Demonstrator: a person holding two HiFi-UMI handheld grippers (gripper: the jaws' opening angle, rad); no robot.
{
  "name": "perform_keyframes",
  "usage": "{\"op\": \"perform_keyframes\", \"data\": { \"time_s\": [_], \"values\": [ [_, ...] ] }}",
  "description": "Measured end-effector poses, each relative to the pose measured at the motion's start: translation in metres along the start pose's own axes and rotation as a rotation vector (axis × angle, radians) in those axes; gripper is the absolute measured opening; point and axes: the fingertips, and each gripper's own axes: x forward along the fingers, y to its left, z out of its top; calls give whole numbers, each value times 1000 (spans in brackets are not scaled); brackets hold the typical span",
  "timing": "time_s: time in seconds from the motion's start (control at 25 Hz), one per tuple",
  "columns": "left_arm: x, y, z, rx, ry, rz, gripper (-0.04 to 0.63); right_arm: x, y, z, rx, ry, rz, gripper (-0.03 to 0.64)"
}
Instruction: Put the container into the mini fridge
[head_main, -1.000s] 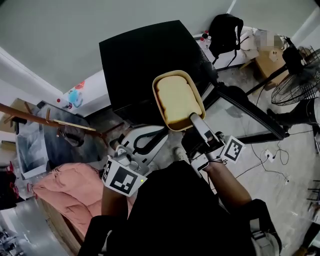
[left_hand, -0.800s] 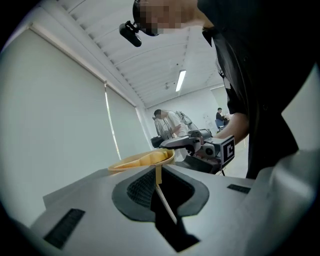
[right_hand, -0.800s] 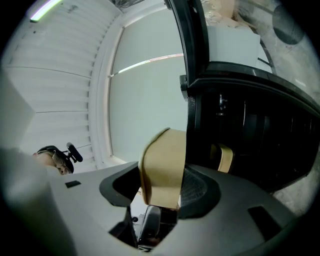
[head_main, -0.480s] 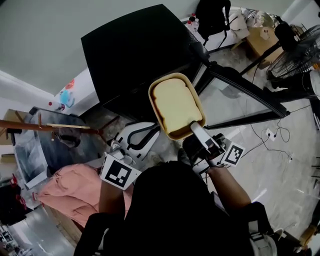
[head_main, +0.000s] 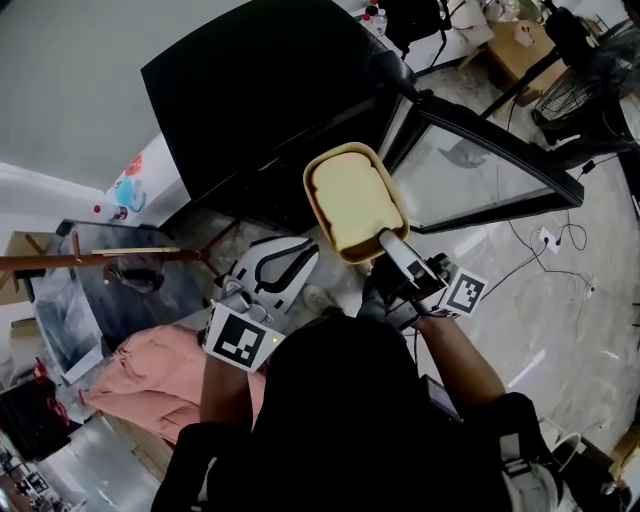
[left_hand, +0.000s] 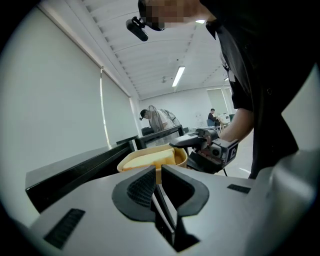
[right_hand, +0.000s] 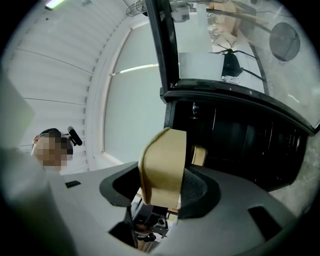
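Standing nearest is the person in a dark top (head_main: 340, 420), both forearms stretched ahead with a gripper in each hand. The left gripper (head_main: 288, 262) sits low on the person's left, its marker cube (head_main: 240, 342) turned upward. Its own view shows the two dark jaws drawn almost together, only a thin slit between them and nothing in it. A pink padded cloth (head_main: 150, 375) lies on that side, beside the left arm.

The right gripper (head_main: 386, 240) reaches further out, and its jaws are clamped on the near rim of the container (head_main: 355, 198), a tan oval tub whose top is filled with pale yellow. In the right gripper view the tub's wall stands edge-on between the pads (right_hand: 200, 187), pinched from both sides. The container hangs in the air, resting on no surface, just in front of the mini fridge (head_main: 260, 90) and not yet inside it.

The fridge is a black box against the pale wall. Its glass door (head_main: 480, 165) is swung wide open to the right, and the dark interior shows behind the tub in the right gripper view. Farther off, a floor fan (head_main: 600, 75) and a cardboard box (head_main: 520, 38) stand on the grey floor (head_main: 570, 320), with loose cables (head_main: 540, 250) trailing across it.
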Motion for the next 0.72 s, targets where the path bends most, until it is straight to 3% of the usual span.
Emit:
{"op": "perform_keyframes", "data": {
  "time_s": [0.44, 0.72],
  "values": [
    [-22, 11, -9, -50, 46, 91, 46, 33, -51, 21, -44, 58, -60, 222],
    [-26, 21, -13, -120, 63, 155, 46, 50, -91, 40, -54, 108, -118, 222]
  ]
}}
